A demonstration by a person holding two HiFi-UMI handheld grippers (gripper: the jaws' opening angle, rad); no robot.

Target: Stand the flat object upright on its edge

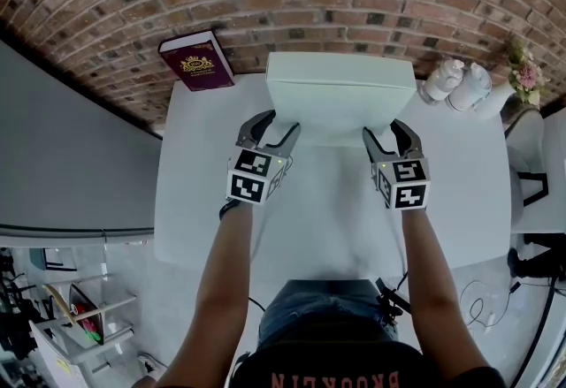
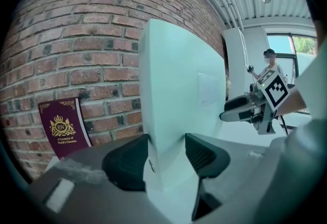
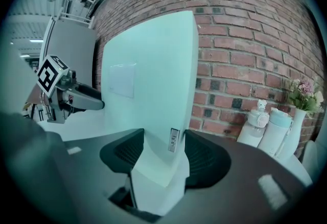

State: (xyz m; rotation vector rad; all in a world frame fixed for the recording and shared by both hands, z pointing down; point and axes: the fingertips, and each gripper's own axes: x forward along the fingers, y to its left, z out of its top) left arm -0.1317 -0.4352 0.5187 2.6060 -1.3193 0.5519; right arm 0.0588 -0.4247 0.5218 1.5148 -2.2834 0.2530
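Observation:
A white flat box [image 1: 340, 90] stands upright on its long edge at the back of the white table [image 1: 212, 227], just in front of the brick wall. My left gripper [image 1: 279, 121] is at the box's left end and my right gripper [image 1: 381, 127] at its right end. In the left gripper view the box [image 2: 173, 90] fills the gap of the left gripper [image 2: 167, 159], with both dark pads against its faces. The right gripper view shows the box [image 3: 153, 80] likewise between the pads of the right gripper [image 3: 163, 156], with no gap to be seen.
A maroon book [image 1: 196, 62] leans on the wall at the table's back left. Two white bottles [image 1: 455, 81] and a vase of flowers [image 1: 523, 72] stand at the back right. A person [image 2: 268, 65] stands far off across the room.

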